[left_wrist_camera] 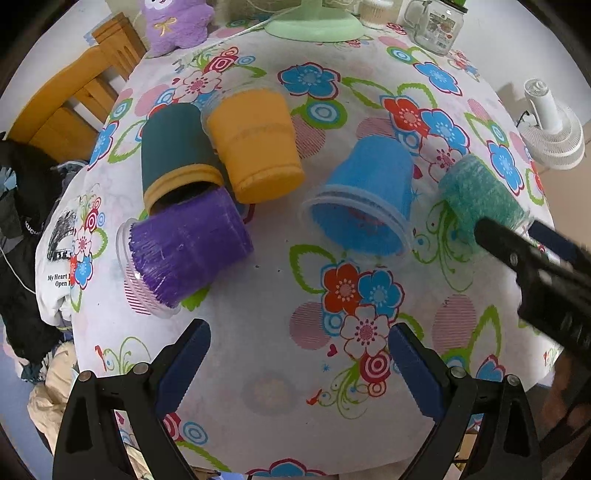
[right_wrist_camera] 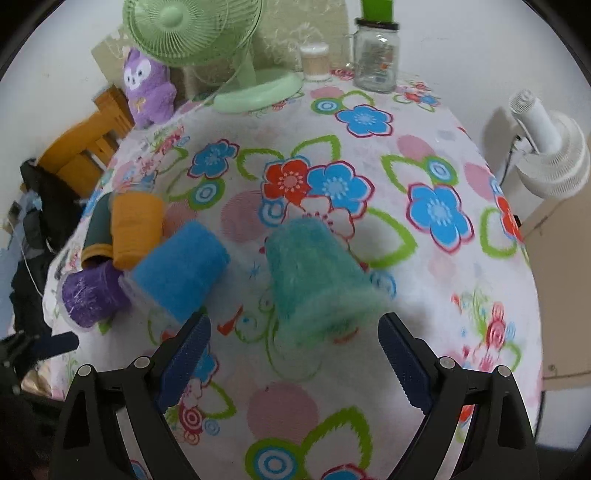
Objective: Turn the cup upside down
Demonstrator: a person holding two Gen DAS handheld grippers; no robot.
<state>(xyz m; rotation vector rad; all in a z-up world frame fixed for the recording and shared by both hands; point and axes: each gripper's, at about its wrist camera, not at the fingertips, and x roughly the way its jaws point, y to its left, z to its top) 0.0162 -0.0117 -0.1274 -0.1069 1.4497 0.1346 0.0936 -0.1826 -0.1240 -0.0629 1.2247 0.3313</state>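
Floral tablecloth (right_wrist_camera: pixel 424 166) spreading under toppled cups, I am lining my right gripper (right_wrist_camera: pixel 293 347), jaws wide, onto the teal cup (right_wrist_camera: pixel 317 280). Left gripper (left_wrist_camera: pixel 299 363) is waiting agape; closing and turning come next, I judge.

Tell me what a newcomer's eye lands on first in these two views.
First, the loud flower-patterned tablecloth and the fuzzy teal plastic cup lying on its side just ahead of the open right gripper. Next, a jumble of tipped cups at the left: a blue cup, a purple ribbed cup, an orange cup and a dark green cup. At the far edge stands a pale green desk fan.
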